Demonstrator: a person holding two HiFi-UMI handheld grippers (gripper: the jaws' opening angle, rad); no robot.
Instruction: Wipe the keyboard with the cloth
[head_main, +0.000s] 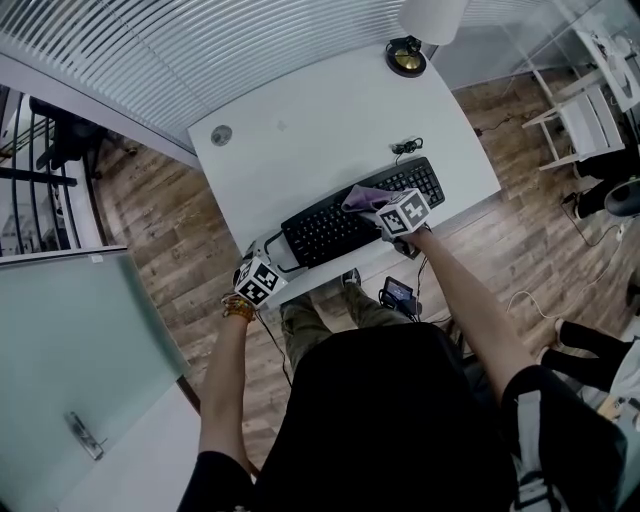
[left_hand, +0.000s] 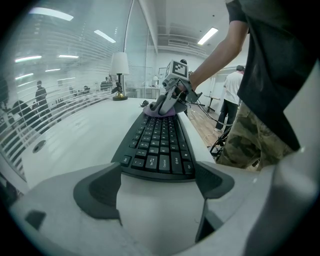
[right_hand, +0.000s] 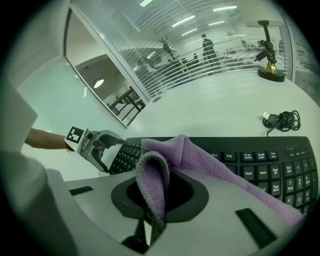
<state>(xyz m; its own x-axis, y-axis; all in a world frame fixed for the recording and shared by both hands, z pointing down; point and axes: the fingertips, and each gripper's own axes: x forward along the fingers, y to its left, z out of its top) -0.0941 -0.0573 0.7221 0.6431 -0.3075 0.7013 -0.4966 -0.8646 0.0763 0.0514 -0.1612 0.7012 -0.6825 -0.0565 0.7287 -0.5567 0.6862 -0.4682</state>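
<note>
Looks like the wipe is underway, not finished. The keyboard (head_main: 360, 215) sits along the desk's (head_main: 300, 130) near edge. The right gripper (head_main: 392, 215) has its jaws clamped on a fold of the purple cloth (head_main: 362, 197), and the loose end is lying over the keys right of the middle, toward the back rows.

The left gripper (left_hand: 157, 186) is at the keyboard's left end with its jaws apart and nothing between them but bare desk. The end of the keyboard is right at the tips. I'd guess it's bracing the board, but I can't tell if it actually touches.

As for what's left, no view shows which keys are clean. My guess is the whole left stretch up to the left gripper hasn't had its pass yet.
</note>
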